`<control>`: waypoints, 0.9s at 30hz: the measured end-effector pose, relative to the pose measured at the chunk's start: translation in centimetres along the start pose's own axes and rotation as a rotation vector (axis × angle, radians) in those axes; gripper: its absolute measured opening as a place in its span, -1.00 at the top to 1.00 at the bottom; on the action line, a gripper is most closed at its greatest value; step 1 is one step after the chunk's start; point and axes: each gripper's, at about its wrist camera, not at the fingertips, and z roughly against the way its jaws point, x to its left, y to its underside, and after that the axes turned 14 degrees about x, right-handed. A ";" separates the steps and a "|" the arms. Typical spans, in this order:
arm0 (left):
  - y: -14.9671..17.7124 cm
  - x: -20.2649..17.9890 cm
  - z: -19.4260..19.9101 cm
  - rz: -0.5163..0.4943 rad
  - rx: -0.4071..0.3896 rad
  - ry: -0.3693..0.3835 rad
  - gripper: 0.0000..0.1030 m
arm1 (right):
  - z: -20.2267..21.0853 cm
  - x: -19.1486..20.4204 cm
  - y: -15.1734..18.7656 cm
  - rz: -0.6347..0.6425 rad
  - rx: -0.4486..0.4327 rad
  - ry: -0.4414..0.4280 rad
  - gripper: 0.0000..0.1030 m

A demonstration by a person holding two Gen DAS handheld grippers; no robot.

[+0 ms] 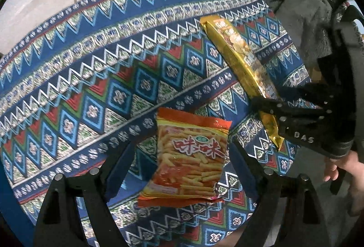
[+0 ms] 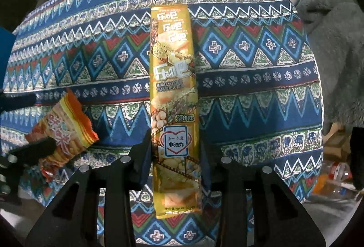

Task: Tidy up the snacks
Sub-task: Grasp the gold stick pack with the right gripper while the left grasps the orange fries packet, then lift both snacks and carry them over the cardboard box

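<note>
Snacks on the patterned tabletop (image 1: 95, 69) number two: an orange bag of stick crisps (image 1: 191, 158) and a long gold packet (image 2: 174, 106), lying near each other but apart.

Left claw (image 1: 182, 169): jaws wide, straddling the orange bag, pads clear of it on both sides. Nothing is gripped.

Right claw (image 2: 176, 165): jaws narrow, set either side of the gold packet's lower part. Whether the pads press or only flank the wrapper cannot be told from either view; in the left wrist view the black fingers (image 1: 268, 108) sit across the packet's near end.

Judgement: both snacks appear to be at the point of placing or pick-up. Recommended practice is to keep each claw square to its packet, close across the narrow width, not the length, and avoid crushing the contents. The gold packet is long and will droop if held only by one end.
</note>
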 end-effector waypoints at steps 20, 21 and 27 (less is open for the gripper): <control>0.0 -3.2 -3.4 -0.072 -0.038 -0.146 -0.14 | -2.0 -1.9 -4.9 -0.012 -0.079 0.013 0.30; 0.1 -3.4 -3.1 -0.066 -0.039 -0.138 -0.04 | -2.2 -1.7 -4.9 -0.012 -0.089 0.026 0.38; 1.1 -2.0 -1.5 -0.016 -0.066 -0.122 0.10 | -1.9 0.5 -4.1 -0.003 -0.107 0.028 0.42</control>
